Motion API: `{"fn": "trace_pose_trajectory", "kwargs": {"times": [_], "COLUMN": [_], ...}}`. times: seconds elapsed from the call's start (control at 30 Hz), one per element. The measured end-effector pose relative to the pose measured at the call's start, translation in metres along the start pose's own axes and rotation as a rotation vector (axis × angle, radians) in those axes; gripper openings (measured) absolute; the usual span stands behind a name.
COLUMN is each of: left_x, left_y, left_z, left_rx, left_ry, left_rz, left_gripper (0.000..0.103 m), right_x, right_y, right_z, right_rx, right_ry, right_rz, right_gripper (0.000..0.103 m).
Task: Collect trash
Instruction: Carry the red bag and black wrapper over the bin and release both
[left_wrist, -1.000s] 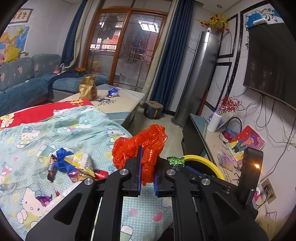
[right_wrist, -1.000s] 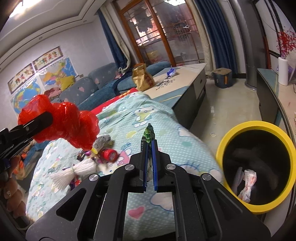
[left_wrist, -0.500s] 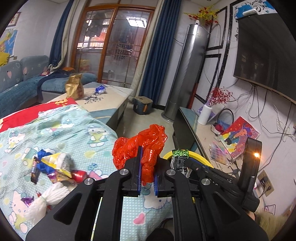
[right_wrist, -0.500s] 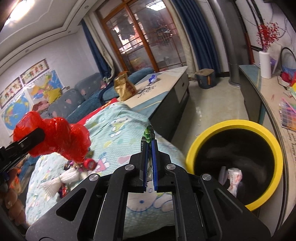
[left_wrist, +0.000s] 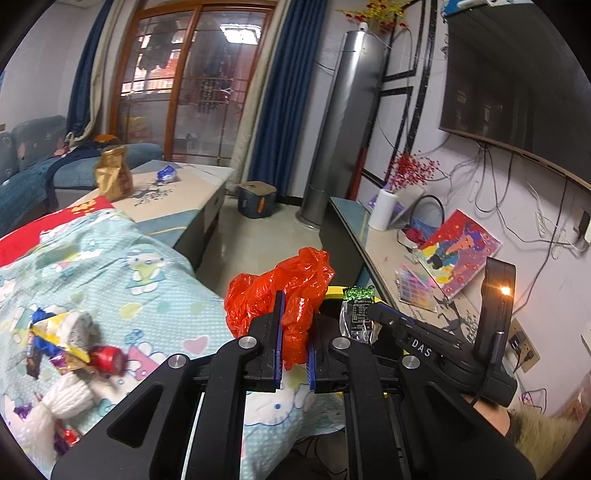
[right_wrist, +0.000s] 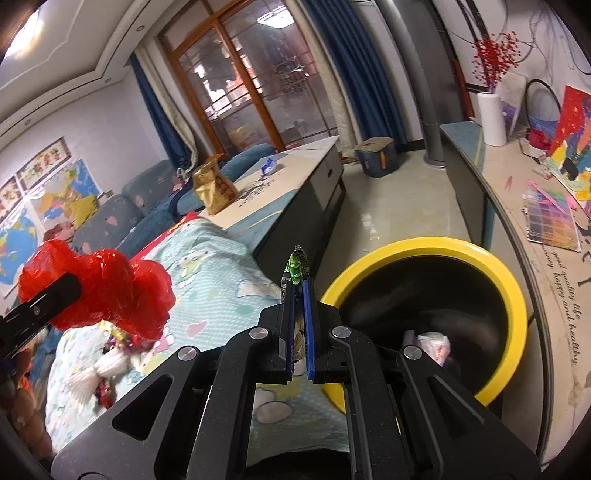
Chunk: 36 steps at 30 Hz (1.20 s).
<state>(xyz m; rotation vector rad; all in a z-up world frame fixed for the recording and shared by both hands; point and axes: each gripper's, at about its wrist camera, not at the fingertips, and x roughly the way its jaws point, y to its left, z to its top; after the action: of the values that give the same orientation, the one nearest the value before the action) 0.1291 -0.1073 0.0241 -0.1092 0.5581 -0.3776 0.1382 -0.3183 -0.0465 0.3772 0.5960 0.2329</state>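
Note:
My left gripper (left_wrist: 294, 306) is shut on a crumpled red plastic bag (left_wrist: 280, 291), held above the edge of the cartoon-print cloth (left_wrist: 122, 273). From the right wrist view the same red plastic bag (right_wrist: 99, 288) shows at the left. My right gripper (right_wrist: 298, 291) is shut on a small green-topped wrapper (right_wrist: 294, 267), just left of the yellow-rimmed bin (right_wrist: 491, 273). In the left wrist view that green-topped wrapper (left_wrist: 357, 314) hangs in front of the bin's rim (left_wrist: 334, 290). White crumpled trash (right_wrist: 434, 345) lies inside the bin.
Several wrappers and a white yarn tassel (left_wrist: 62, 395) lie on the cloth at left. A low table (left_wrist: 177, 195) holds a gold bag (left_wrist: 112, 177). A side counter (right_wrist: 524, 229) with papers runs along the right wall. A dark box (left_wrist: 256, 199) stands on the floor.
Both grippers have carried their loads toward the yellow bin, which now looms larger in the right wrist view. The pile of wrappers has slid left and lower in the left wrist view.

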Motion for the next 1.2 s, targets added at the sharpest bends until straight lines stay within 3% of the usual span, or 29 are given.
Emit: {"fn": "trace_pose_trajectory", "kwargs": {"times": [1.0, 1.03, 1.07, 1.13, 1.2], "left_x": [0.103, 0.109, 0.115, 0.128, 0.137], "left_y": [-0.059, -0.060, -0.061, -0.059, -0.052], "left_z": [-0.022, -0.022, -0.023, -0.026, -0.030], "left_rx": [0.027, 0.032, 0.037, 0.039, 0.029], "left_ry": [0.160, 0.164, 0.174, 0.207, 0.241], "left_rz": [-0.209, -0.223, -0.235, -0.227, -0.207], "left_gripper": [0.010, 0.015, 0.040, 0.082, 0.081], "right_x": [-0.010, -0.009, -0.007, -0.005, -0.005], "right_y": [-0.089, -0.092, -0.096, -0.104, -0.110], "right_z": [-0.002, -0.002, -0.003, -0.005, -0.008], "right_rx": [0.136, 0.142, 0.157, 0.195, 0.222], "right_ry": [0.000, 0.006, 0.022, 0.034, 0.041], "right_rz": [-0.161, -0.161, -0.161, -0.180, -0.195], "right_gripper": [0.003, 0.005, 0.006, 0.035, 0.040]}}
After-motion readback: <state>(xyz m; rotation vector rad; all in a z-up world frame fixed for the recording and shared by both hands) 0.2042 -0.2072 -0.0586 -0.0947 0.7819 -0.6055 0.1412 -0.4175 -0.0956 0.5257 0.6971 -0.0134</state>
